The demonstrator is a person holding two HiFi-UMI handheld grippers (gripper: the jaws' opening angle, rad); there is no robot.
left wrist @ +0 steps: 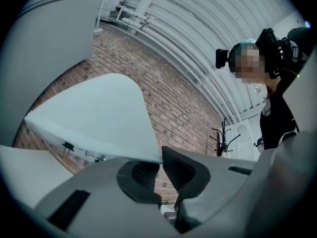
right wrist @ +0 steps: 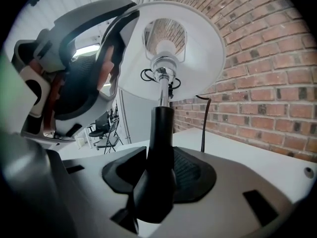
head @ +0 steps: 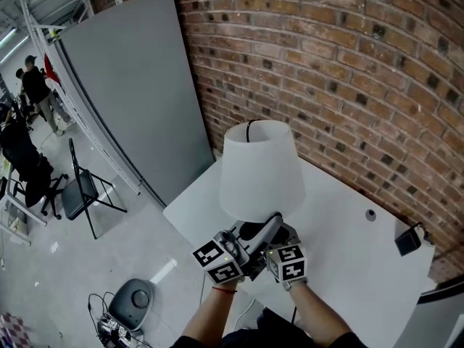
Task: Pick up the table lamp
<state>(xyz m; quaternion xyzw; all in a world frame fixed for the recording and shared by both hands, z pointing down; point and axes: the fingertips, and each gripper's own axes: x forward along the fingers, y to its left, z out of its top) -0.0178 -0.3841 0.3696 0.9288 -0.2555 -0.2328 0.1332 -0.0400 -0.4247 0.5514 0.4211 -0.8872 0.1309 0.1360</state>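
While the right gripper (right wrist: 157, 175) has its jaws clamped on the black stem (right wrist: 161, 128) of the table lamp (head: 259, 172), that stem rises straight up from between them to the white shade (right wrist: 198, 43) above. The left gripper (left wrist: 159, 168) has its jaws nearly together, pinching the shade's lower rim, which spreads up and left of them. Beyond the right jaws lies the white table (head: 348, 267).

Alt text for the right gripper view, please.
The right hand-held gripper clamps the table lamp by its black stem, white shade above. The left hand-held gripper grips the shade's rim; brick wall behind.
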